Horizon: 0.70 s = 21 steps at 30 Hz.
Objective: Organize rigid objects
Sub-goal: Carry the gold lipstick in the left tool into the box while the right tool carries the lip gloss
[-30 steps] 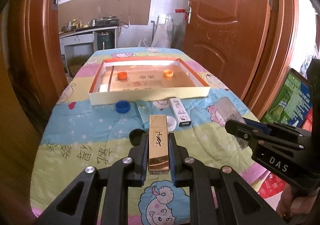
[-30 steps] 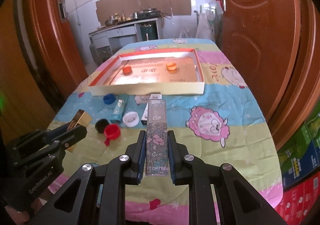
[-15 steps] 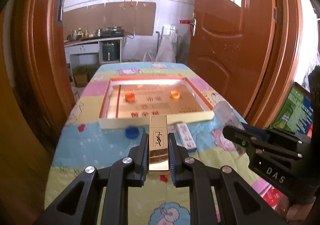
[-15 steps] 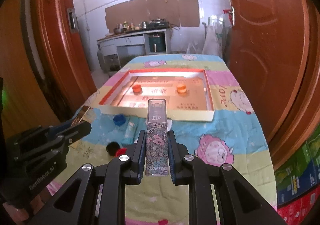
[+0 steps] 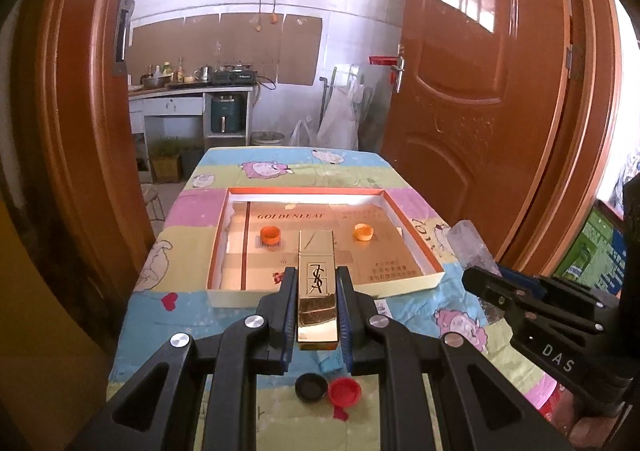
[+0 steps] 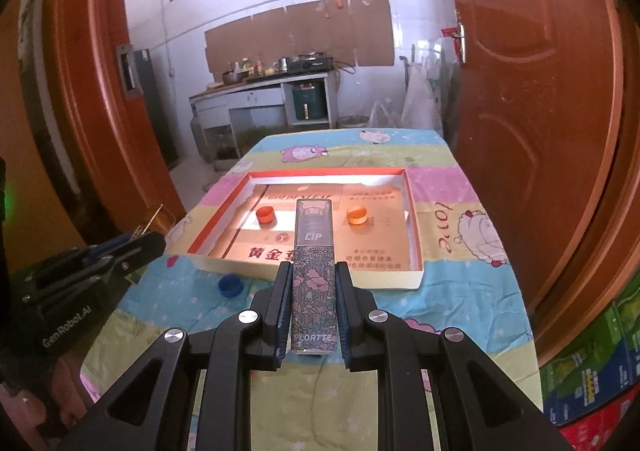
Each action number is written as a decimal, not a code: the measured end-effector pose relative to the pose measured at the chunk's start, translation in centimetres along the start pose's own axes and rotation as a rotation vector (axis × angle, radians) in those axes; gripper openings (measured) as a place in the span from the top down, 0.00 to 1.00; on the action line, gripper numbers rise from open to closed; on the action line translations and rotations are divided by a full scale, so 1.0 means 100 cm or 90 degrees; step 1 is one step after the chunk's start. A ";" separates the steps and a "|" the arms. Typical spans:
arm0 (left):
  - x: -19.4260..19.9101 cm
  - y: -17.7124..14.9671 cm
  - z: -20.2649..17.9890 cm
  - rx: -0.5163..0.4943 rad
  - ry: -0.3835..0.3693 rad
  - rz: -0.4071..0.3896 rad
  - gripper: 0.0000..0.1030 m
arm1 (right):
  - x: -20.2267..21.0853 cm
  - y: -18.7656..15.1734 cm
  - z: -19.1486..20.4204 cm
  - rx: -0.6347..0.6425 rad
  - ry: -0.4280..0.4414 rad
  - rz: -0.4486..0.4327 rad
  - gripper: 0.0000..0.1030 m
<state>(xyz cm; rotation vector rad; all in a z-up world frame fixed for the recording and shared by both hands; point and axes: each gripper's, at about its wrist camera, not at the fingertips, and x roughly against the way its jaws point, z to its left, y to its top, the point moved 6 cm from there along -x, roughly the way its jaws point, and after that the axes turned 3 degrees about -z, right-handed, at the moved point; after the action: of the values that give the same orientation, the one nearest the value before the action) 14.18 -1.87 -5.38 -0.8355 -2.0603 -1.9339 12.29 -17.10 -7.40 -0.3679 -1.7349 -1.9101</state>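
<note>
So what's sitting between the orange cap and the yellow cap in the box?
In both wrist views the tray floor between the orange cap and yellow cap is partly hidden by the held gold box and floral tube; what shows is bare.

The shallow orange-rimmed cardboard tray (image 5: 420, 247) lay open from above, its low walls the only barrier. Inside, a dark orange bottle cap (image 5: 271, 235) sat left and a lighter orange bottle cap (image 5: 363, 231) right, well apart, with bare floor between them and along the near wall. On the tabletop (image 6: 460, 291) before the tray, a blue bottle cap (image 6: 230, 285), a black bottle cap (image 5: 311, 387) and a red bottle cap (image 5: 345, 391) stood in the way; the last two touched.
</note>
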 end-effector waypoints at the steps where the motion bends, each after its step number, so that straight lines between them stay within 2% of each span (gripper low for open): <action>1: -0.002 0.001 0.000 0.001 -0.002 0.001 0.82 | -0.002 0.001 -0.001 -0.002 0.000 0.003 0.80; 10: -0.023 0.004 0.002 0.024 -0.019 0.017 0.82 | -0.020 0.006 -0.003 -0.012 0.004 0.022 0.80; 21: -0.041 0.010 0.009 0.039 -0.015 0.023 0.82 | -0.046 0.012 -0.006 -0.028 0.014 0.040 0.80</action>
<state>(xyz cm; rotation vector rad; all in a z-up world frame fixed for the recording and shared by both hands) 18.30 -2.08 -6.70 -0.8795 -2.0910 -1.8410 16.76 -16.85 -8.95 -0.4114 -1.6501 -1.9036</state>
